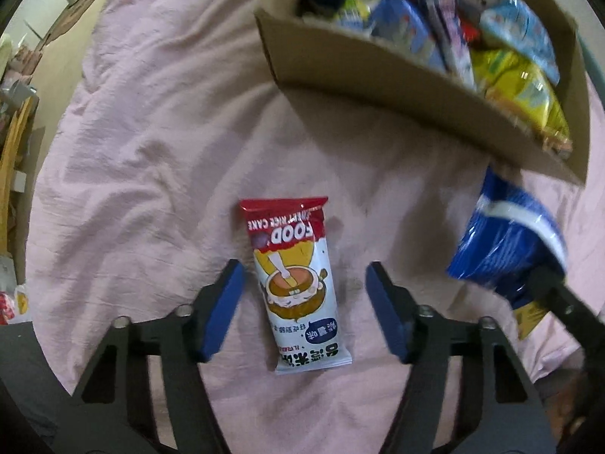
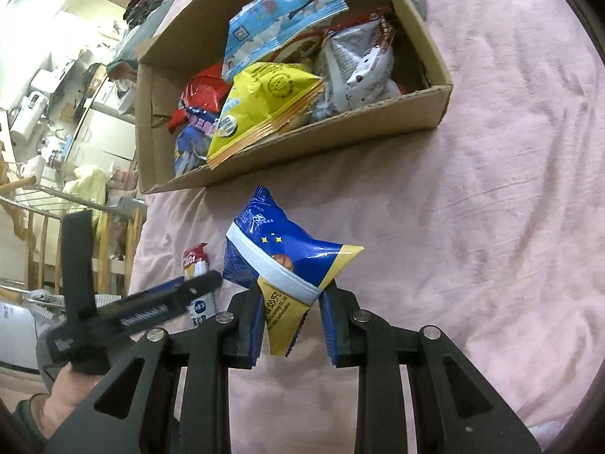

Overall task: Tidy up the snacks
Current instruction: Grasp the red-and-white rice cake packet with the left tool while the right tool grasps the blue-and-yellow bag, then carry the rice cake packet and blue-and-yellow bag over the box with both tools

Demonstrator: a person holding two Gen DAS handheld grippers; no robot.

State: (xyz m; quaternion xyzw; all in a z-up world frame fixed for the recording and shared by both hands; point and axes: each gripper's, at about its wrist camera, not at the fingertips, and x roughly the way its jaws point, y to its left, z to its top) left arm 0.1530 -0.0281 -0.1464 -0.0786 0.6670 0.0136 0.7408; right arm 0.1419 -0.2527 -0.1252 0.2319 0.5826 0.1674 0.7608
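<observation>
A red-and-white rice cake packet [image 1: 297, 283] lies flat on the pink sheet [image 1: 151, 151]. My left gripper [image 1: 302, 268] points down over it, open, one blue pad on each side and neither touching it. In the right wrist view the same packet [image 2: 194, 261] shows partly behind the left gripper [image 2: 181, 289]. My right gripper [image 2: 293, 295] is shut on the yellow corner of a blue-and-yellow snack bag [image 2: 287, 253], held above the sheet. That blue bag [image 1: 503, 242] hangs at the right of the left wrist view. The cardboard box [image 2: 302, 147] beyond it holds several snack bags.
The box [image 1: 378, 75] stands on the sheet just past both grippers. A person's hand [image 2: 68, 389] holds the left gripper. A wooden rail [image 2: 41, 242] and household clutter stand beyond the bed's left edge. Bare sheet [image 2: 491, 227] spreads to the right of the box.
</observation>
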